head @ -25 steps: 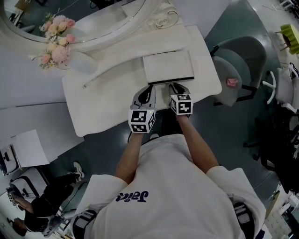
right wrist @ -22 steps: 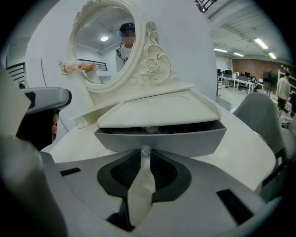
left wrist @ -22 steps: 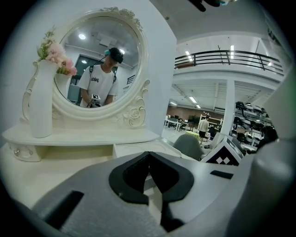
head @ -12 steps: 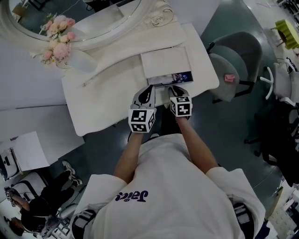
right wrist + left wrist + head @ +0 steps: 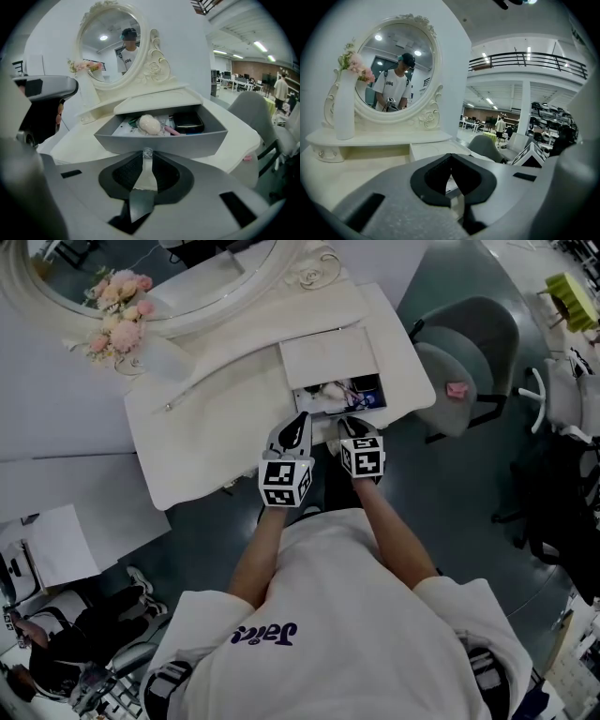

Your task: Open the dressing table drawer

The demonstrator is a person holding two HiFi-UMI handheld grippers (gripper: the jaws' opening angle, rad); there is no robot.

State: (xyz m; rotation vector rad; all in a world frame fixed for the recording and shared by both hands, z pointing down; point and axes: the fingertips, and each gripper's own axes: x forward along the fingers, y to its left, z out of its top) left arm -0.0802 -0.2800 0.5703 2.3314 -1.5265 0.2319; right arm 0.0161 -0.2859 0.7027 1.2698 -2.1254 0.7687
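Has pulled the drawer further out of the dressing-table counter than a second ago. Then only a dark slit under the raised box top, half a second ago a narrow strip of contents, now a wide open bay. Sits at the counter's front edge, right of its middle.

Grips the small clear knob on the drawer front with the right gripper, jaws clenched on it from both sides. Holds the left gripper just beside the right one, jaws closed tip to tip on nothing, apart from the drawer.

Inside the drawer: a pale egg-shaped lump near the middle, a dark flat case to its right, a pink stick between them, and printed papers at the left.

Behind, on the counter's back shelf: an oval mirror in a carved white frame, and left of it a white vase of pink flowers.

Off the counter's right end: a grey chair with a small pink item on its seat, well apart from the drawer front. Directly before the drawer front: both grippers and the forearms behind them.
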